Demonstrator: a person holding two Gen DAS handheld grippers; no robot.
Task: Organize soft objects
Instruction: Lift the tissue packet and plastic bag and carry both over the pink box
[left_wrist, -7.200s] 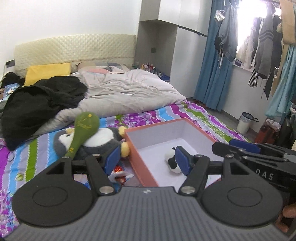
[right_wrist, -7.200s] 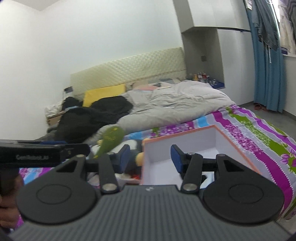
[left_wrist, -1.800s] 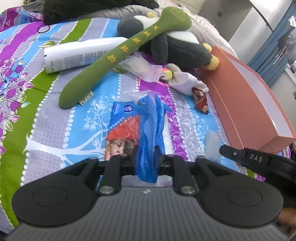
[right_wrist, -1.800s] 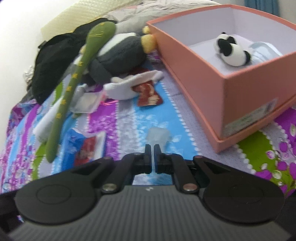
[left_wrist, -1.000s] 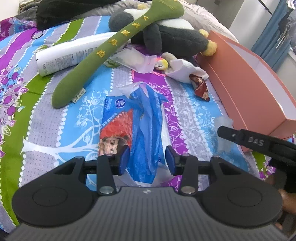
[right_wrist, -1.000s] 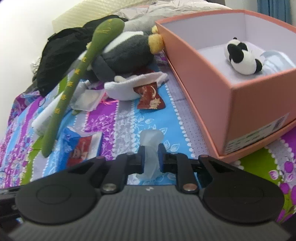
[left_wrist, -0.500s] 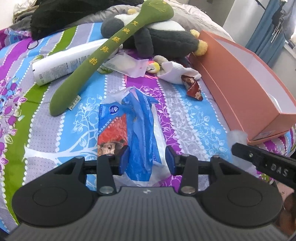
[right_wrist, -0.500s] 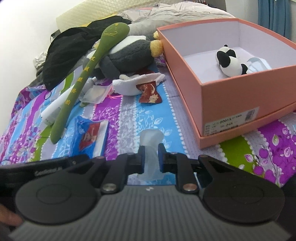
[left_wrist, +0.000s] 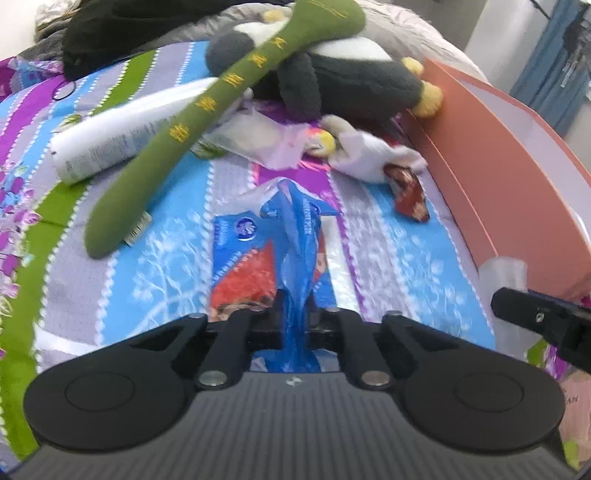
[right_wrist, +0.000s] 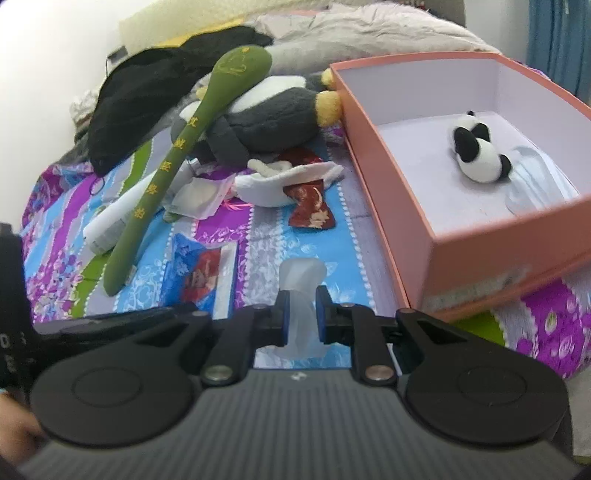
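The left gripper (left_wrist: 294, 325) has its jaws pinched tight on a raised fold of the blue plastic packet (left_wrist: 275, 254), which lies on the patterned bedspread (left_wrist: 166, 236) toward its near edge. The packet looks light, thin and crinkly, likely slippery; a gathered fold like this seems the best hold, though it may slide out or trail when lifted. This gripper tilts steeply down at the bed.

The right gripper (right_wrist: 300, 319) is clamped on a small translucent soft piece (right_wrist: 301, 295), limp and nearly weightless by the look of it, held at mid-length with its top standing up above the pads. It angles downward too, with the orange box (right_wrist: 480, 254) just to its right, at the bed's near right corner. Inside the box lie a small panda toy (right_wrist: 478, 155) and a pale bag (right_wrist: 535, 181).
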